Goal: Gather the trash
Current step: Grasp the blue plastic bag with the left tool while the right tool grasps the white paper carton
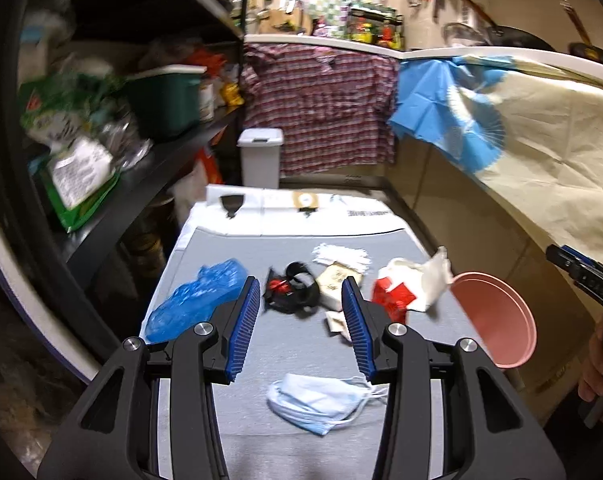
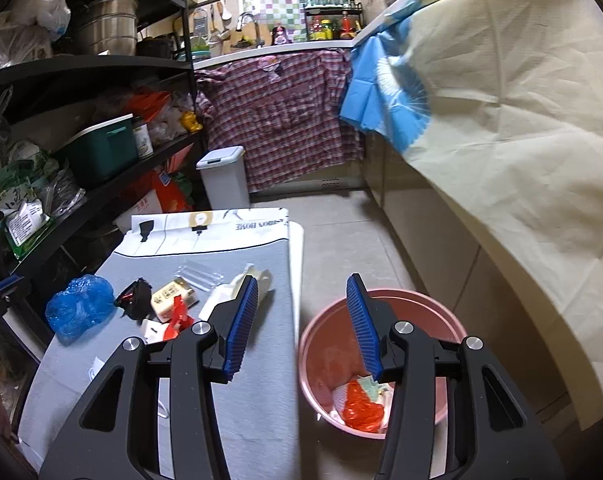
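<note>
Pink bin (image 2: pixel 381 364): beside the bench (image 1: pixel 285 344), holds some trash. Left on bench: face mask (image 1: pixel 321 404), blue bag (image 1: pixel 193 300), wrappers. Left gripper (image 1: pixel 301 320), right gripper (image 2: pixel 305 320): half-open, empty.

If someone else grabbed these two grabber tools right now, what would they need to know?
Left gripper: open, empty, above the grey-covered table.
Right gripper: open, empty, over the gap between the table and the pink bucket.
Done: some trash already lies in the bucket, including a red-orange plastic bag.
Left on the table: face mask nearest the left gripper, blue plastic bag, black and red item, beige packet, red and white bag.
</note>
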The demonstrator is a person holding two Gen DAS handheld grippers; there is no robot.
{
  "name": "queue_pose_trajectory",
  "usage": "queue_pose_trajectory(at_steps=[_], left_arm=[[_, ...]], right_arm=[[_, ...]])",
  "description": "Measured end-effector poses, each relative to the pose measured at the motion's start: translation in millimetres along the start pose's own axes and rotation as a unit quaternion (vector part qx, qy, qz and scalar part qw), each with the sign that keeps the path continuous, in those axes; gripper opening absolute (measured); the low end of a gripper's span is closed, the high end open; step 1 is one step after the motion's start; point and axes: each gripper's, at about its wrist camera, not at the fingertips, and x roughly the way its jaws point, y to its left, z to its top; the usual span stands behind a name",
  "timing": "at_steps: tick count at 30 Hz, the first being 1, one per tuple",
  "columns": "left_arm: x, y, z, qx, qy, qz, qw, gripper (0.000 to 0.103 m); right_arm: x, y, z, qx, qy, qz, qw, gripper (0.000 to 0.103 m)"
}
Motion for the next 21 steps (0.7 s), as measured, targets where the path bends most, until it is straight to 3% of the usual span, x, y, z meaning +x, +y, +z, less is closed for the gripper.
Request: queue_pose_trajectory(at_steps=[7,13,16,21], left_arm=[[21,35,-9,-0.059,0.02,0.03,0.9976,0.043],[45,58,-18,-0.081,0.041,0.067,0.9936,0.044],[56,65,-20,-0.088,0.05,0.075,0.992,0.05],[77,78,-21,-0.106,0.066,0.086,0.9885,0.05]], right_arm=[[36,21,-8,0.002,0.019,0.015,1.0,0.047],[70,34,-17,0.006,0.044,0.03,0.999,0.05],[85,39,-21,-0.001,0.057,0.031,0.998,0.053],[109,42,-25,-0.002,0.076,0.036,0.996,0.053]])
